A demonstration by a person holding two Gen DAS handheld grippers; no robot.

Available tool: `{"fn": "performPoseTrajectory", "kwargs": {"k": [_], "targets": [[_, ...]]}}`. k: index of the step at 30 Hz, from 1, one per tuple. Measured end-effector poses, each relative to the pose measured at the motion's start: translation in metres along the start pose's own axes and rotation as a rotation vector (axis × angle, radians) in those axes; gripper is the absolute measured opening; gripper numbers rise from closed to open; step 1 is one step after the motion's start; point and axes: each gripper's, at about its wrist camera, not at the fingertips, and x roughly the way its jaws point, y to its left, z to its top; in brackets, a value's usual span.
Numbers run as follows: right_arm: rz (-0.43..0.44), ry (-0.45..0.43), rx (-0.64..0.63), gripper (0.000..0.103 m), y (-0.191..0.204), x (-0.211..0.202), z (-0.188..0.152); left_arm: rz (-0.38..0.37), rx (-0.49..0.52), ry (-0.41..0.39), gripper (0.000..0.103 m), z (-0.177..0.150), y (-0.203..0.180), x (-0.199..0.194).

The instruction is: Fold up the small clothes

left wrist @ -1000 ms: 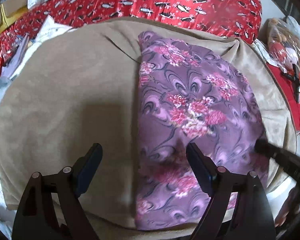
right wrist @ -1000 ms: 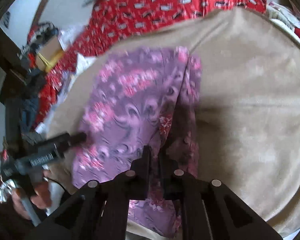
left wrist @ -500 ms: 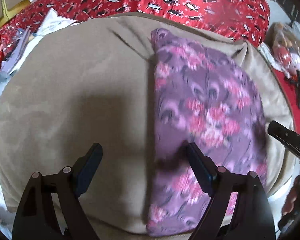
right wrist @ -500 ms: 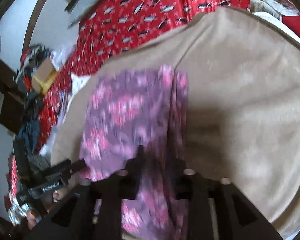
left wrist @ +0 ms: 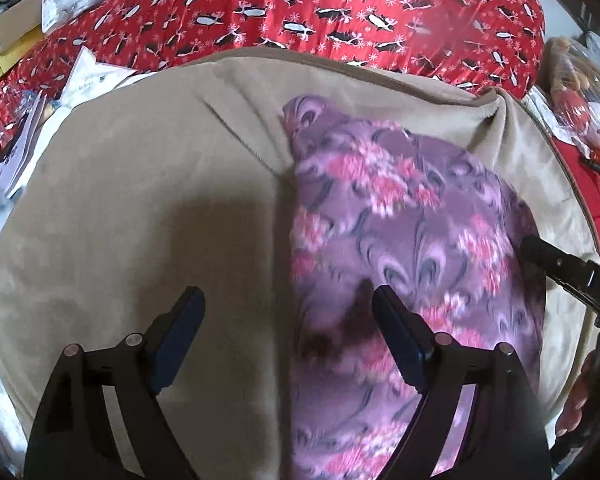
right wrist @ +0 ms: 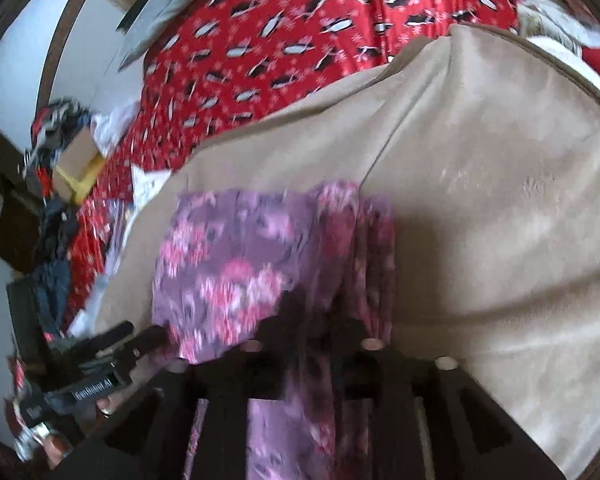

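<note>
Purple floral garment (left wrist: pixel 412 240) lies on the tan blanket (left wrist: pixel 140 200), folded into a long strip, its straight folded edge running down the middle of the left wrist view. Red penguin-print cover (left wrist: pixel 340 8) beyond the blanket; papers (left wrist: pixel 88 80) and a cardboard box (right wrist: pixel 76 160) off to the side.

What has changed: a second ago the right gripper (right wrist: pixel 312 336) had its fingers pinched together on the near fold of the garment. Now they stand partly apart with cloth between them but no clear press on it; the view is blurred, so contact is hard to judge. Reads as a release after laying the fold. The garment also sits further to the right in the left wrist view than it did before, as the left hand has slid sideways.

Left gripper (left wrist: pixel 288 320): fingers wide apart, unchanged, holding nothing. One finger hangs over the bare blanket, the other over the garment's left part.

Meaning for the task: one lengthwise fold looks done; a crosswise fold probably remains.

Writing: white lettering on the left gripper's body in the right wrist view, roughly "GenRobot.AI" (right wrist: pixel 94 387), blurred. On the right gripper's finger at the edge of the left view, "DA…", cut off.
</note>
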Motion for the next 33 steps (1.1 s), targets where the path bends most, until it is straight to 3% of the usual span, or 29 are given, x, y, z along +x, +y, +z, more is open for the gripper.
{"fn": "performPoseTrajectory", "kwargs": {"k": [3,4,5,6,8,10,12,13,15,21,24,28,31,33], "targets": [[0.003,0.004,0.029,0.037,-0.004,0.011,0.01,0.003,0.009,0.009,0.087,0.01,-0.002,0.007],[0.011,0.006,0.024,0.033,-0.003,0.014,0.013,0.0,0.011,0.008,0.087,0.012,-0.003,0.008],[0.017,0.01,0.012,0.011,-0.001,0.016,0.015,-0.001,0.012,0.005,0.087,0.015,-0.003,0.008],[0.016,0.008,-0.016,0.005,0.003,0.016,0.017,-0.007,0.014,-0.008,0.086,0.018,-0.003,0.007],[0.047,-0.024,-0.046,0.004,0.007,0.009,0.021,-0.004,0.02,-0.039,0.075,0.022,-0.004,0.005],[0.066,-0.083,-0.044,0.004,0.006,-0.002,0.024,-0.019,0.048,-0.039,0.046,0.027,-0.007,0.011],[0.052,-0.072,-0.018,0.004,-0.003,0.004,0.024,-0.057,0.044,-0.001,0.035,0.031,-0.008,0.021],[0.03,-0.036,-0.004,0.004,-0.009,0.013,0.022,-0.062,0.046,0.0,0.035,0.031,-0.01,0.022],[0.004,0.018,0.005,0.004,-0.018,0.027,0.015,-0.039,0.076,-0.014,0.034,0.03,-0.016,0.019],[0.092,-0.003,0.084,0.011,-0.023,0.016,0.017,-0.034,0.112,-0.014,0.034,0.027,-0.015,0.009],[0.108,-0.002,0.102,0.023,-0.023,0.014,0.017,-0.03,0.12,-0.021,0.035,0.028,-0.012,0.004],[0.087,0.004,0.085,0.028,-0.02,0.014,0.018,-0.089,0.065,0.002,0.069,0.032,0.012,0.001],[0.072,-0.009,0.084,0.037,-0.02,0.013,0.02,-0.179,-0.027,0.05,0.07,0.039,0.036,0.01],[0.068,-0.014,0.099,0.038,-0.022,0.016,0.023,-0.216,-0.073,0.079,0.07,0.043,0.043,0.018]]}}
